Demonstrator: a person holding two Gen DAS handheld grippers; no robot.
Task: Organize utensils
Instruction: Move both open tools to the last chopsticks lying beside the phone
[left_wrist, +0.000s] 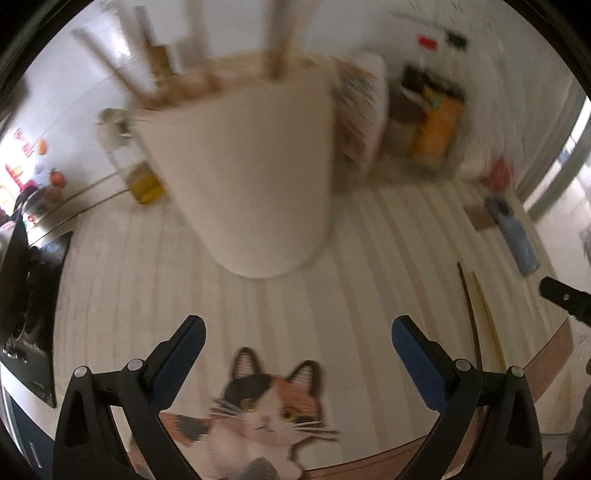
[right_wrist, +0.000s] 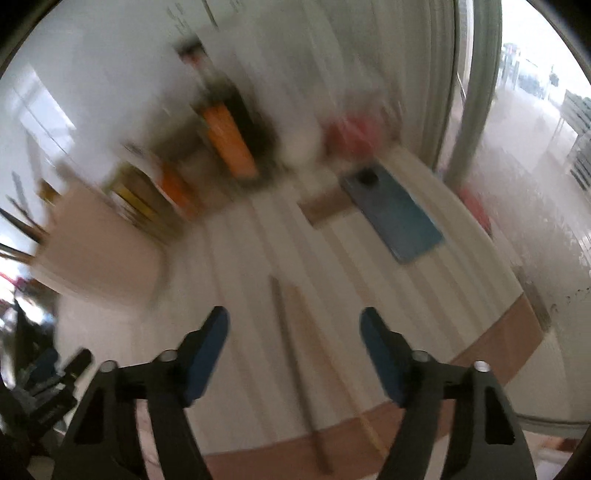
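Note:
A cream utensil holder (left_wrist: 255, 177) stands on the striped tablecloth with several wooden sticks (left_wrist: 277, 40) in it; it also shows blurred at the left of the right wrist view (right_wrist: 99, 240). Two chopsticks (right_wrist: 295, 354) lie on the cloth between the jaws of my right gripper (right_wrist: 295, 325), which is open and empty above them. They also show at the right of the left wrist view (left_wrist: 476, 317). My left gripper (left_wrist: 299, 328) is open and empty, just in front of the holder.
A blue phone (right_wrist: 395, 214) lies at the right on a brown card (right_wrist: 325, 206). An orange packet (right_wrist: 229, 144) and boxes stand at the back. A glass bottle (left_wrist: 140, 173) stands left of the holder. A cat picture (left_wrist: 266, 402) marks the cloth near the table edge (right_wrist: 498, 354).

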